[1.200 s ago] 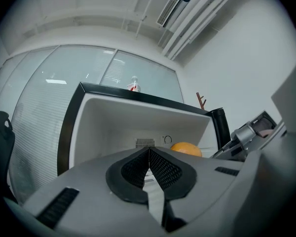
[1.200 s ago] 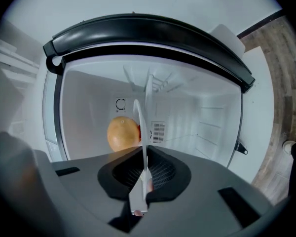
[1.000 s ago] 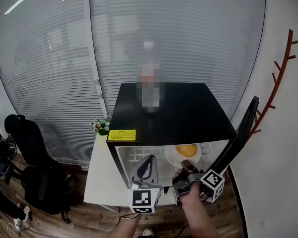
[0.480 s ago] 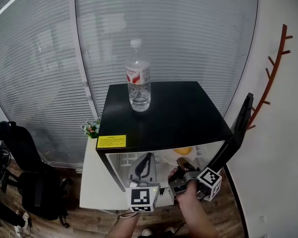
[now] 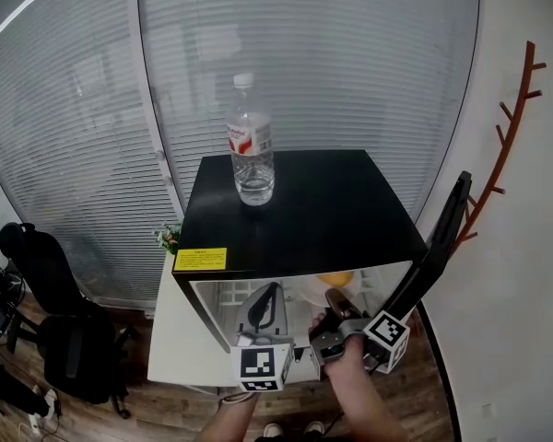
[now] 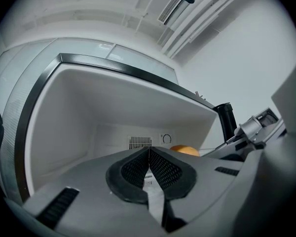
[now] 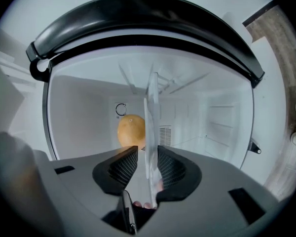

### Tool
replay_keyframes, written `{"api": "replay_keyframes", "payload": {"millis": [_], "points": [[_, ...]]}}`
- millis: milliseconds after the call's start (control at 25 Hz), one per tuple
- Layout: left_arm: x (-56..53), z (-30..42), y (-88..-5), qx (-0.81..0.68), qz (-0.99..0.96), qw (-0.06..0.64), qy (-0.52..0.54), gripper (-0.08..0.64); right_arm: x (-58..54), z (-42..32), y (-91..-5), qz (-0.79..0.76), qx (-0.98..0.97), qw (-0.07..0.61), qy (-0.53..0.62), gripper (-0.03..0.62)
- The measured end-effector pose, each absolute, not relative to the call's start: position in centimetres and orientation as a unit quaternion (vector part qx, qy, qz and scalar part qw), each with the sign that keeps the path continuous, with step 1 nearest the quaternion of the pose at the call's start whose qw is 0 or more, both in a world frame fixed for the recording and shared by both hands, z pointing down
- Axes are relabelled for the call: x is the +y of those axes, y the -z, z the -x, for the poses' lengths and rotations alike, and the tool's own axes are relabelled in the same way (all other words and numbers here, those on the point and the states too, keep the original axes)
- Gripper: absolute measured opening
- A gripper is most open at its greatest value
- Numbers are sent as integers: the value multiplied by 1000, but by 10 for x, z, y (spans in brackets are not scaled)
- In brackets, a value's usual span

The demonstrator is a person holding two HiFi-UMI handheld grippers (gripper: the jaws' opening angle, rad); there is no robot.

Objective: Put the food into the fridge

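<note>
Jaws opening — right gripper (image 7: 147, 153), plate (image 7: 150, 107) between

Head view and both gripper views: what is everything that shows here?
Fridge: one, white with black top, door open, on table.
Table: one, white, under fridge.
Water bottle: one, clear, upright on fridge top.
Sticker: one, yellow, fridge top's front left corner.
Plate: one, white, inside fridge.
Round food: one, yellow-orange, inside fridge beside plate.
Flowers: one bunch, white-green, left of fridge.
Chair: one, black, floor at left.
Coat rack: one, reddish brown, right wall.
Left gripper: one, grey, shut, empty, at fridge opening.
Right gripper: one, grey, jaws opening, plate's rim between them.
</note>
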State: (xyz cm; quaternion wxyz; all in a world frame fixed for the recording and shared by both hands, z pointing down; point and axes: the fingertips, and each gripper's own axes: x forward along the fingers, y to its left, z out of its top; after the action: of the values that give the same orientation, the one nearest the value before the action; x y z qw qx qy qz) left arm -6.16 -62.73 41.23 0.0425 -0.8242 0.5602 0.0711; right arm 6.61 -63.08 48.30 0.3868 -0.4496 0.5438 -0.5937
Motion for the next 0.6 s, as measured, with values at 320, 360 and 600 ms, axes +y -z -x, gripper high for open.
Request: {"api": "replay_keyframes", "payload": {"millis": [320,360,600], "points": [[-618,61,-410,569,818,42,-73,29,-613,-71,-482,462,586,366,556,149],[-617,60,-410,569,818,41,-73,29,-611,-74,-479,469,598,359,542,150],[-610,60,-409,573,816,43,-66,29,-599,-89,-456,535,699,276,386,150]]}}
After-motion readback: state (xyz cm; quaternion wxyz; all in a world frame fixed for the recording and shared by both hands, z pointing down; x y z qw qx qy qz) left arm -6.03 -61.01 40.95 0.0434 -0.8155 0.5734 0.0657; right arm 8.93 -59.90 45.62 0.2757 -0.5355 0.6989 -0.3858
